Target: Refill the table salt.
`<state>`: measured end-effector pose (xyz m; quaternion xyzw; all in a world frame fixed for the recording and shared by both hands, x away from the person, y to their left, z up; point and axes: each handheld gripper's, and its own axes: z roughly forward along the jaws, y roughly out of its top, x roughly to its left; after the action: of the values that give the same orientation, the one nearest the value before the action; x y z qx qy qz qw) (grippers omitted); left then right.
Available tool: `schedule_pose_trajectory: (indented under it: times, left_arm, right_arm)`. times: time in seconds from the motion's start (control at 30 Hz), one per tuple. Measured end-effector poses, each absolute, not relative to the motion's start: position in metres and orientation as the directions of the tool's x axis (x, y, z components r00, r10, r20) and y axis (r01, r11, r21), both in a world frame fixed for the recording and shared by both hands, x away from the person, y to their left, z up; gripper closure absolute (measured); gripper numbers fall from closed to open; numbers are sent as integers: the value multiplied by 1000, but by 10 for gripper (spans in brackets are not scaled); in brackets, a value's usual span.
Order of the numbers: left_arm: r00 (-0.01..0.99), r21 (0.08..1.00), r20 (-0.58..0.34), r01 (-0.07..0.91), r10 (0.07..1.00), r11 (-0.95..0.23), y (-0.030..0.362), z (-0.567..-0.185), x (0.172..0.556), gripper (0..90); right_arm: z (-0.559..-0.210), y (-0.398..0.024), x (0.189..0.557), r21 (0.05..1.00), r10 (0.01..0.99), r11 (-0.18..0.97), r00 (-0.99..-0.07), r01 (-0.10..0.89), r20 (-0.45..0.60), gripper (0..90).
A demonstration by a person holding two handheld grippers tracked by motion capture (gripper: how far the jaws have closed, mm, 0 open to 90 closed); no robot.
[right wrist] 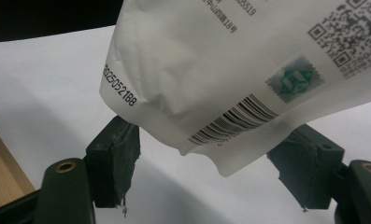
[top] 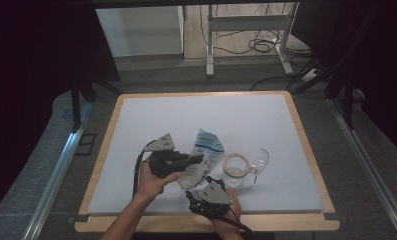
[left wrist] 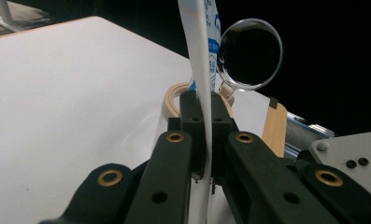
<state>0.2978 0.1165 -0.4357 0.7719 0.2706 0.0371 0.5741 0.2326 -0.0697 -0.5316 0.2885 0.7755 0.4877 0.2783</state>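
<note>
While wide bare counter (top: 151, 120) is left on the far side, the pouch (top: 202, 157) is pinched edge-on by the left tongs (top: 198, 159) — long axis running away — right tongs (right wrist: 211, 177) spread apart beneath it.

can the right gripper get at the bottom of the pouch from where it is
Probably yes: the right gripper is open, its jaws either side of the pouch's lower corner, nothing between them.

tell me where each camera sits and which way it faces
High view: above the person's side, looking forward and down on the table; forearms, left tongs, right tongs.
Left gripper view: on the left tongs, jaws clamping the pouch.
Right gripper view: on the right tongs, jaws spread beneath it.
All three share the pouch.
</note>
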Motion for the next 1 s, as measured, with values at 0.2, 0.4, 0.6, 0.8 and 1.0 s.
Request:
schedule_pose_trajectory:
  times: [0.2, 0.4, 0.6, 0.8, 1.0]
  left_arm:
    - [849, 907, -251, 374, 465, -194, 116, -435, 297, 897]
    - [847, 907, -257, 377, 465, -186, 115, -435, 299, 897]
    - [847, 906, -257, 379, 466, -189, 112, -435, 300, 898]
    - [849, 905, -247, 374, 467, -200, 107, -432, 301, 898]
    - [850, 901, -238, 374, 470, -219, 101, -432, 303, 898]
  right_arm:
    - [-532, -70, 233, 923, 718, 340, -683, 179, -133, 282]
    - [-532, -73, 234, 936, 699, 294, -711, 192, -74, 321]
    - [-532, -74, 233, 939, 703, 280, -709, 197, -61, 317]
    - [-530, -72, 229, 943, 713, 270, -699, 196, -59, 310]
    - [-530, -72, 229, 942, 725, 262, -687, 209, -49, 291]
